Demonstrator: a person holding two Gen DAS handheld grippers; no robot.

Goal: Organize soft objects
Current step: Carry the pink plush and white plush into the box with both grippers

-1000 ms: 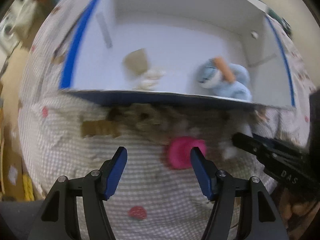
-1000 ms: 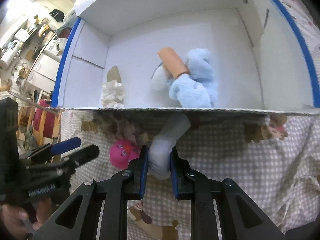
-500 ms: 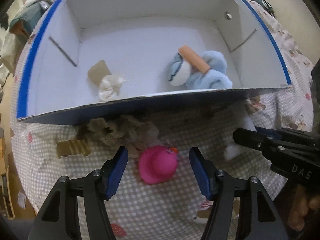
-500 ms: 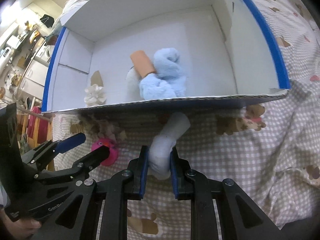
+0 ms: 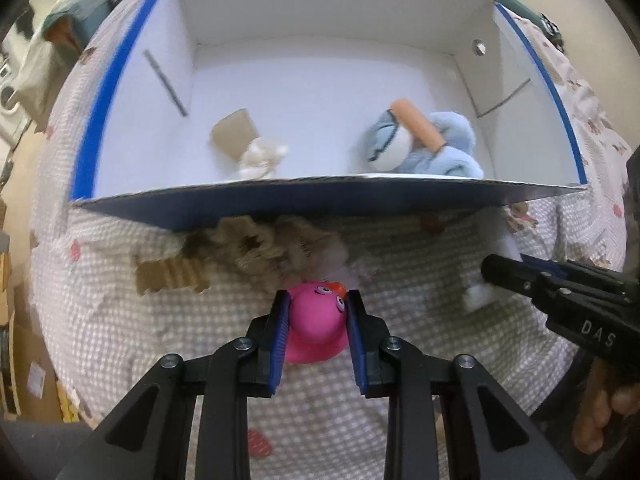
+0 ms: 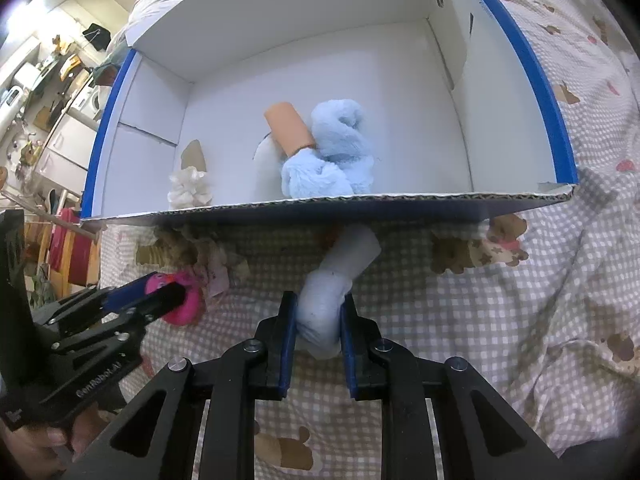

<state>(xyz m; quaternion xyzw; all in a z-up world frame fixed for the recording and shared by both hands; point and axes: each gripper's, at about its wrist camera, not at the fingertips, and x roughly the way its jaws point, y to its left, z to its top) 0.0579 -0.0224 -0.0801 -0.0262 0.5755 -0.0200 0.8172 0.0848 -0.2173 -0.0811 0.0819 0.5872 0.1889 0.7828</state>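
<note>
Two blue pads of the left gripper point(image 5: 315, 312) closing on the pink duck point(image 5: 316, 326), pressed against both flanks, six o'clock of the white box point(image 5: 280, 196); right wrist now: right gripper point(image 6: 318, 320) clenched on the white roll point(image 6: 328, 292), duck at nine o'clock.

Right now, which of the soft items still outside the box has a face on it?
The pink duck toy, between the left gripper fingers, which are closing: it has eyes and an orange beak. The white roll in the right gripper is plain.
</note>
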